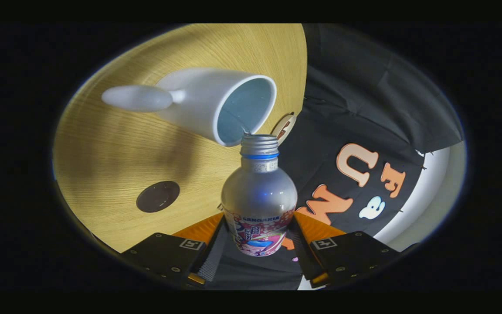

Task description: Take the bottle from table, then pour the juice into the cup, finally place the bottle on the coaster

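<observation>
Bottle (259,196) clamped in jaws, mouth at cup (216,104) rim.

Our gripper (259,216) ends in two fingers (213,250), one on each side of the bottle (259,192) and both pressed against its label. Their inner faces beside the bottle carry a fine ribbed texture. Farther out from the bottle, each finger sits on a flat, blocky mount (161,255) dotted with small round screws (175,269), and each mount bears a little square marker (191,244) at the corner nearest the bottle.
</observation>
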Tool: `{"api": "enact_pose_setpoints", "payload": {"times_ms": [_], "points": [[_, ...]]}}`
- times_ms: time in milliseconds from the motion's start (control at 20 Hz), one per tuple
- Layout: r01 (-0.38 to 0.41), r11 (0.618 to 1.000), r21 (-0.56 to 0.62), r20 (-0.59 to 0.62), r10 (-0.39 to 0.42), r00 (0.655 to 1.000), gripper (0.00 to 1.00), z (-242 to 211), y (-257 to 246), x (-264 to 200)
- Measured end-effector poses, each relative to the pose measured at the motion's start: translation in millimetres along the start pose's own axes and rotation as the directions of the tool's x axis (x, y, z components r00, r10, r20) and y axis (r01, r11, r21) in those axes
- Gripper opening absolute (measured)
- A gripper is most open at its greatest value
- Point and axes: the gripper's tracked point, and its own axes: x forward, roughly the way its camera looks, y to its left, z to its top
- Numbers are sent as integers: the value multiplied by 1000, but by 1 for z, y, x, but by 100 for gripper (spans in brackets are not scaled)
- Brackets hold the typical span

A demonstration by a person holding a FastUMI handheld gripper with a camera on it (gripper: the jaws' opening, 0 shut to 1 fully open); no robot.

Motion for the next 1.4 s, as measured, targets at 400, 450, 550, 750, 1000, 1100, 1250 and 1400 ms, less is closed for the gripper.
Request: {"api": "enact_pose_setpoints", "payload": {"times_ms": [400, 450, 550, 750, 1000, 1100, 1250, 1400], "points": [[2, 999, -40, 5, -2, 1000, 75, 2, -8, 1], [0, 999, -41, 6, 1, 1000, 75, 2, -7, -1], [-2, 999, -50, 10, 2, 1000, 75, 4, -8, -2], [5, 997, -80, 8, -4, 1000, 75, 4, -13, -4], [14, 993, -114, 4, -13, 1000, 75, 5, -16, -8], [17, 991, -132, 1, -17, 1000, 75, 5, -17, -8], [25, 989, -147, 6, -25, 1000, 75, 7, -21, -11], [42, 984, -175, 3, -42, 999, 75, 6, -26, -12]]}}
